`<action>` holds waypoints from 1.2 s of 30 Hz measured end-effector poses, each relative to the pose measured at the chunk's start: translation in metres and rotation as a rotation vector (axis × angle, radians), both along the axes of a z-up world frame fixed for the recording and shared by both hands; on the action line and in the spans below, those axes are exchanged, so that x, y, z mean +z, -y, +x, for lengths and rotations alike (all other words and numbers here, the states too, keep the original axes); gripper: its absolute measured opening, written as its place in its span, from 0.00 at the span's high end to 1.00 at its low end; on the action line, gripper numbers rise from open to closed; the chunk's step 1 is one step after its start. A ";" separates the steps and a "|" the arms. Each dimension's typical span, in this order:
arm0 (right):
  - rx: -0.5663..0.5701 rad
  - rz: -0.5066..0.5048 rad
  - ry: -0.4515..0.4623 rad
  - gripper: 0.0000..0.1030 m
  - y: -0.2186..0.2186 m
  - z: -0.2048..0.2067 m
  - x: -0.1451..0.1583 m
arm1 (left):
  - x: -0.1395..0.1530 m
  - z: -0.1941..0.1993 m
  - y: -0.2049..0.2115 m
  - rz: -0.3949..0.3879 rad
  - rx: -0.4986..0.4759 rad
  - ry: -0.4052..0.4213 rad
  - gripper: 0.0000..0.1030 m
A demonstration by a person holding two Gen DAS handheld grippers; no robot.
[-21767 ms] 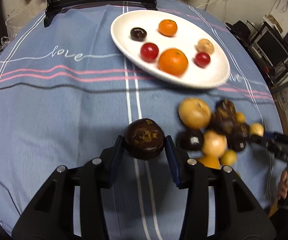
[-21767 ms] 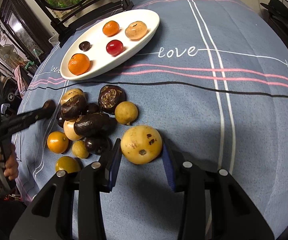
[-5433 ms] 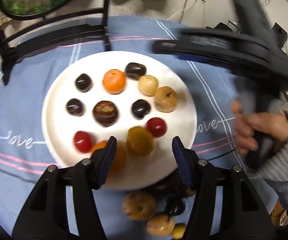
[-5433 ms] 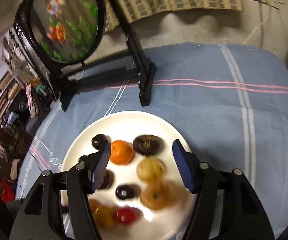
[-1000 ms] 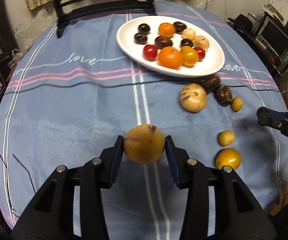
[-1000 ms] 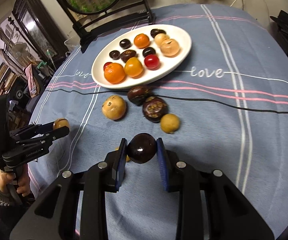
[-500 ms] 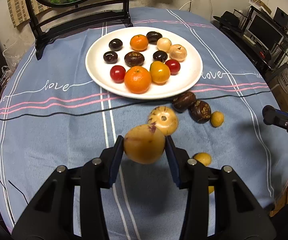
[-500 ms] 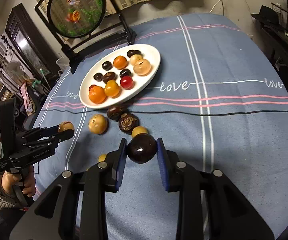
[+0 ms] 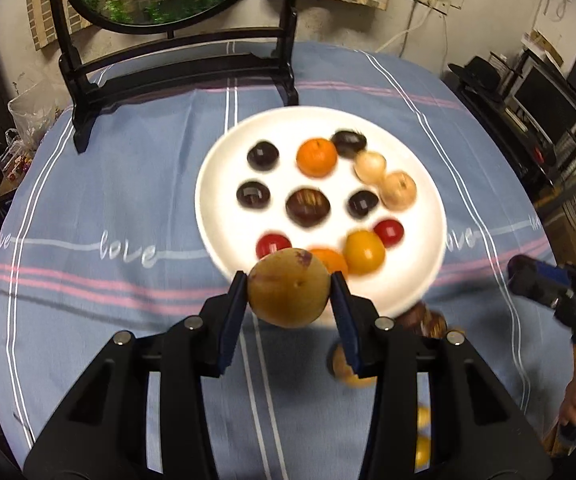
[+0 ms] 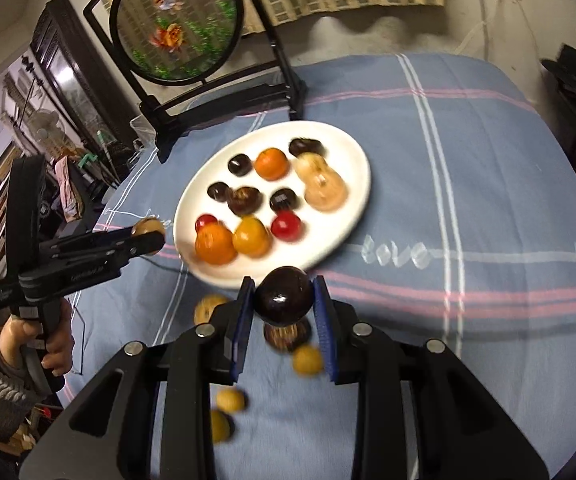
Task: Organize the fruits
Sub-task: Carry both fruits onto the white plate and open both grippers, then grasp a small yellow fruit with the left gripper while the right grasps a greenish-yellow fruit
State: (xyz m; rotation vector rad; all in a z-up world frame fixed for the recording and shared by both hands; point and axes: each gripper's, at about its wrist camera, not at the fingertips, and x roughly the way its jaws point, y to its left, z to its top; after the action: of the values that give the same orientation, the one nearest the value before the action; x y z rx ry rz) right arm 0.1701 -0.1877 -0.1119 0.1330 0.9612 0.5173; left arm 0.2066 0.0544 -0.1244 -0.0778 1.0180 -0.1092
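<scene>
A big round table wears a blue cloth [image 9: 127, 184] with pink and white stripes. On it sits a white plate [image 9: 223, 168] holding orange, red, dark and tan fruits. The left gripper [image 9: 288, 300] has its two fingers squeezed on a big tan fruit [image 9: 288, 288], held up in the air by the near edge of the plate. The right gripper [image 10: 283, 300] has its fingers pinched almost shut on a small dark fruit [image 10: 283, 294], also up by the plate's near edge. A few little yellow and brown fruits [image 10: 307, 360] lie loose on the cloth below the grippers
</scene>
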 end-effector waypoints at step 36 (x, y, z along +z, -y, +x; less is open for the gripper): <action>-0.113 0.057 -0.010 0.34 0.038 -0.035 -0.009 | -0.031 -0.069 -0.004 -0.055 0.050 -0.116 0.33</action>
State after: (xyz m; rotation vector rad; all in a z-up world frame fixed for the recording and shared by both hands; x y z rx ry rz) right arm 0.1351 -0.2257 -0.1205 0.2398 0.9429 0.4403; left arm 0.1377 0.0581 -0.1551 -0.1608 1.1278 -0.0875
